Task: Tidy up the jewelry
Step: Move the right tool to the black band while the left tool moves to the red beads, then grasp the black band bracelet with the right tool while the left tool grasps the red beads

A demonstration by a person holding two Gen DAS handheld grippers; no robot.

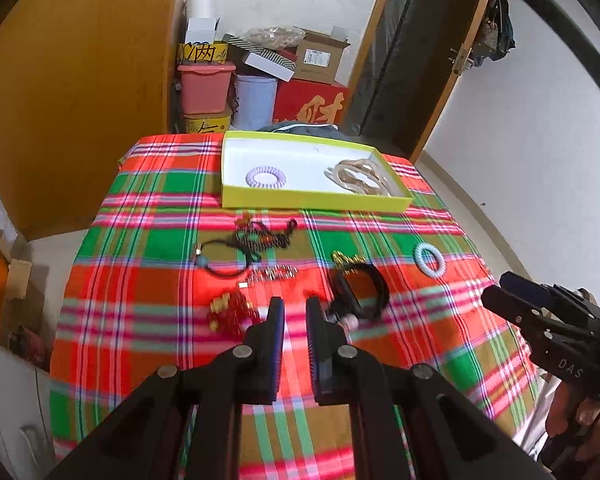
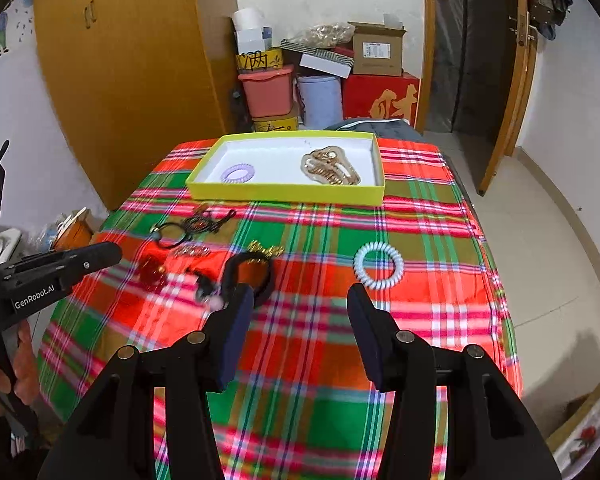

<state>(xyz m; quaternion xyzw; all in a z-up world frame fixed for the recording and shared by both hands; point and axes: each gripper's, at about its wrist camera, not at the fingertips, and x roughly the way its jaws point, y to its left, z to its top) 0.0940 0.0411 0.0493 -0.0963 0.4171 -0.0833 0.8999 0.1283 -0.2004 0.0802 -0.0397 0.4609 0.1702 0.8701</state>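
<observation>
1. Worktop [image 2: 440, 240]: covered by a plaid cloth in red, green and white; the cloth hangs over the near and side edges.
2. Tray [image 2: 288, 194]: a shallow rectangular box with yellow-green walls and a white floor, set at the far edge. It holds a lilac coil tie [image 2: 238, 173] on the left and a tangle of gold chain [image 2: 330, 168] on the right, well apart.
3. Loose pieces lie between tray and tongs: a thin black cord [image 1: 228, 258] with a blue bead, red beads [image 1: 230, 312], a gold charm [image 1: 346, 259], and a thick black band [image 1: 364, 290].
4. A pale blue coil tie [image 2: 379, 265], ribbed and ring-shaped, lies alone on the right with bare cloth all round.
5. Left tongs [image 1: 294, 308]: fingers a narrow gap apart, holding nothing, tips between the red beads and the black band.
6. Right tongs [image 2: 300, 296]: spread wide, holding nothing; the left finger [image 2: 236, 320] overlaps the black band in view, and the right tip sits just short of the pale blue coil tie.
</observation>
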